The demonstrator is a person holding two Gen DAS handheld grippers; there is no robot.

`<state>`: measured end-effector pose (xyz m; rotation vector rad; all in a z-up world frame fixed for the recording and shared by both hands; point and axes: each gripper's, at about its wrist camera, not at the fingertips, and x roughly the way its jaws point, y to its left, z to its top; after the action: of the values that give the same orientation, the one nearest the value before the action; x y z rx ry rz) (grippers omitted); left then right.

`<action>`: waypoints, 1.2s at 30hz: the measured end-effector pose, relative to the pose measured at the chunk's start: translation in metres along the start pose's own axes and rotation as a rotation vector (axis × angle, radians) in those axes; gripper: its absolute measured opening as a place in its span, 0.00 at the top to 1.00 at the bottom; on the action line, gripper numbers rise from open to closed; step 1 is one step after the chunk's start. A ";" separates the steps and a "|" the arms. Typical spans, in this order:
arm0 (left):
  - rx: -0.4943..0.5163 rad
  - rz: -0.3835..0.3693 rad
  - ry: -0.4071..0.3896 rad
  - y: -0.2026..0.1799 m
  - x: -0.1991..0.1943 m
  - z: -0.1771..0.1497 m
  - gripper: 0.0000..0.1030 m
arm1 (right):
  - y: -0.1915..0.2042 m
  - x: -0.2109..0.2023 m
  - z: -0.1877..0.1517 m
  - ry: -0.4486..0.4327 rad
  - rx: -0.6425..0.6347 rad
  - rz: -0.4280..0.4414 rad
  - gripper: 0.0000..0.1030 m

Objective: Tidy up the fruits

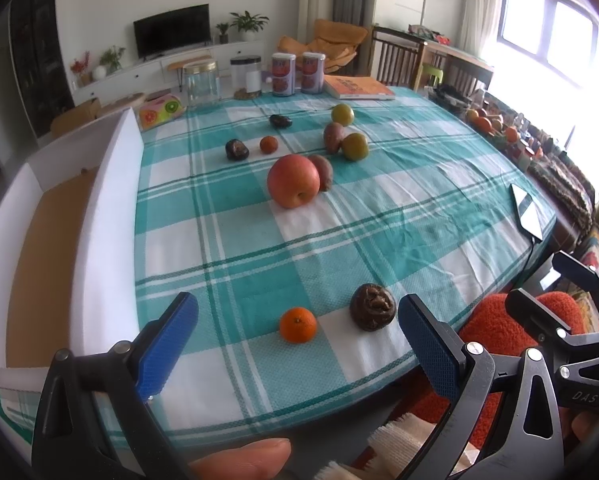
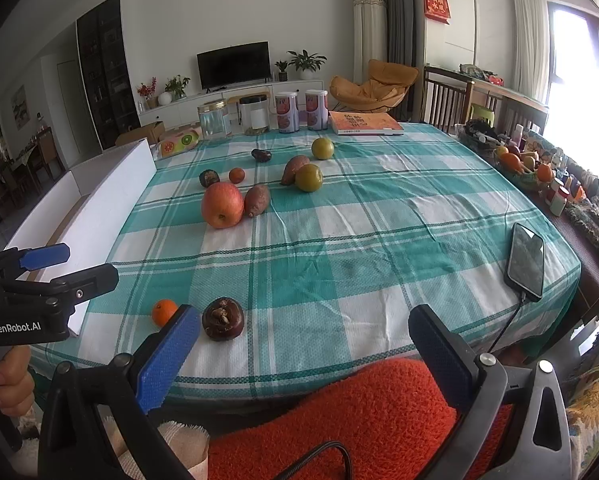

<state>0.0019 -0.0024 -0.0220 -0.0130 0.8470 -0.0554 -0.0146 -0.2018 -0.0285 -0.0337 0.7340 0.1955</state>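
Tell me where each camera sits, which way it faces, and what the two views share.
Left wrist: on the left gripper at the table's near edge, facing the far wall; a thumb and the right gripper show.
Right wrist: on the right gripper, further right, facing likewise; the left gripper and a hand show.
Shared: apple, small orange, white box, phone.

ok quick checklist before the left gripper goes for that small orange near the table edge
1. Left gripper open and empty: ok.
2. Small orange lined up between its fingers: ok.
3. Room beside the dark wrinkled fruit, lying apart from the orange: ok.
4. Right gripper open, out of the way: ok.
5. White box open, ready at the left: ok.
6. What is already in the box: cannot tell.
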 end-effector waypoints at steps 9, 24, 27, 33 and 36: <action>-0.001 -0.001 0.002 0.000 0.000 0.001 0.02 | 0.000 0.002 -0.002 0.002 0.000 0.002 0.00; -0.002 -0.002 0.005 0.000 0.000 0.000 0.02 | 0.002 0.005 -0.005 0.010 -0.015 0.005 0.00; -0.001 0.004 0.001 0.000 -0.001 -0.001 0.02 | 0.000 0.002 0.004 -0.002 -0.175 -0.170 0.00; -0.015 -0.005 0.027 0.015 0.008 -0.009 0.02 | -0.076 -0.034 0.041 0.012 -0.179 -0.525 0.00; -0.026 -0.042 0.100 0.023 0.027 -0.021 0.02 | -0.093 -0.036 0.035 0.018 -0.034 -0.310 0.00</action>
<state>0.0051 0.0188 -0.0569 -0.0523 0.9473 -0.0849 0.0004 -0.2959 0.0181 -0.1807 0.7339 -0.0885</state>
